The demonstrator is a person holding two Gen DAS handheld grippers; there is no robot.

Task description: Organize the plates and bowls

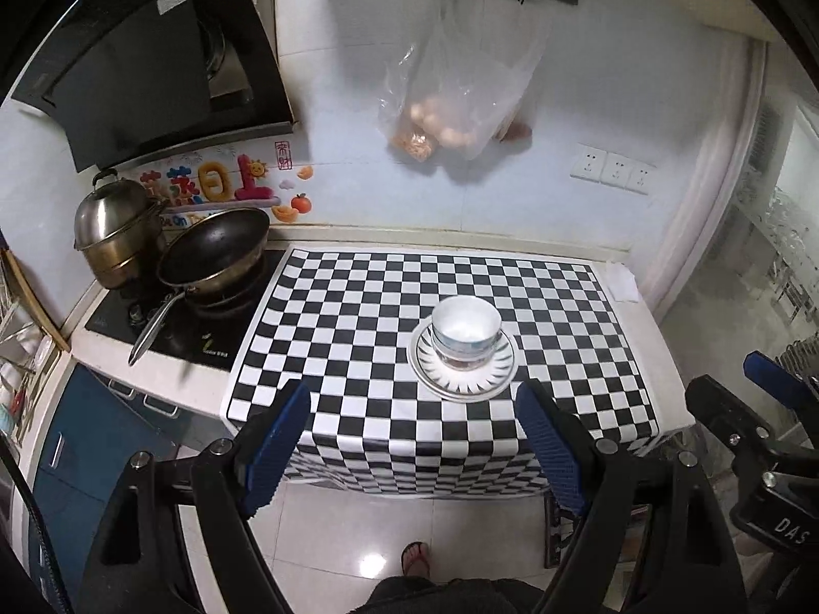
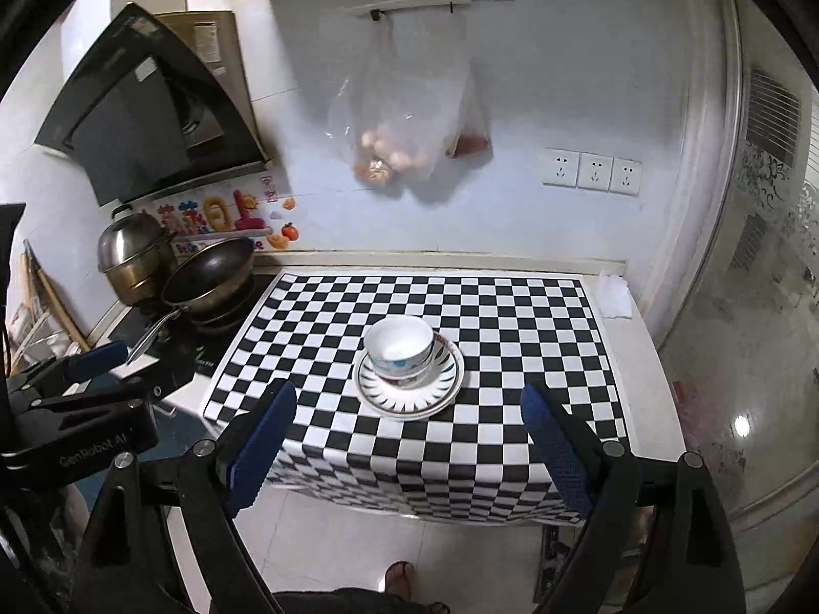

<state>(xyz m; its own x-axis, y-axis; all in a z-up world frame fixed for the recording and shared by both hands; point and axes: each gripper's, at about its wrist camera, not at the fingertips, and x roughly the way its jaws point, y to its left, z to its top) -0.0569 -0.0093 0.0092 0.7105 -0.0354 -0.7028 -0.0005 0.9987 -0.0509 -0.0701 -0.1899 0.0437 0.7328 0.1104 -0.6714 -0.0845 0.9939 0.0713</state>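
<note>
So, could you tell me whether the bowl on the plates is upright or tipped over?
Upright: the bowl sits mouth-up on the stacked plates, its white inside showing empty.

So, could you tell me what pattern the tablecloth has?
The tablecloth is a black-and-white check, clearest in the right wrist view.

Glossy glazed ceramic is being shown by the bowl [image 2: 398, 350]; polished metal by the steamer pot [image 1: 110, 233]; ribbed rubber by gripper pads [image 1: 276, 447].
</note>
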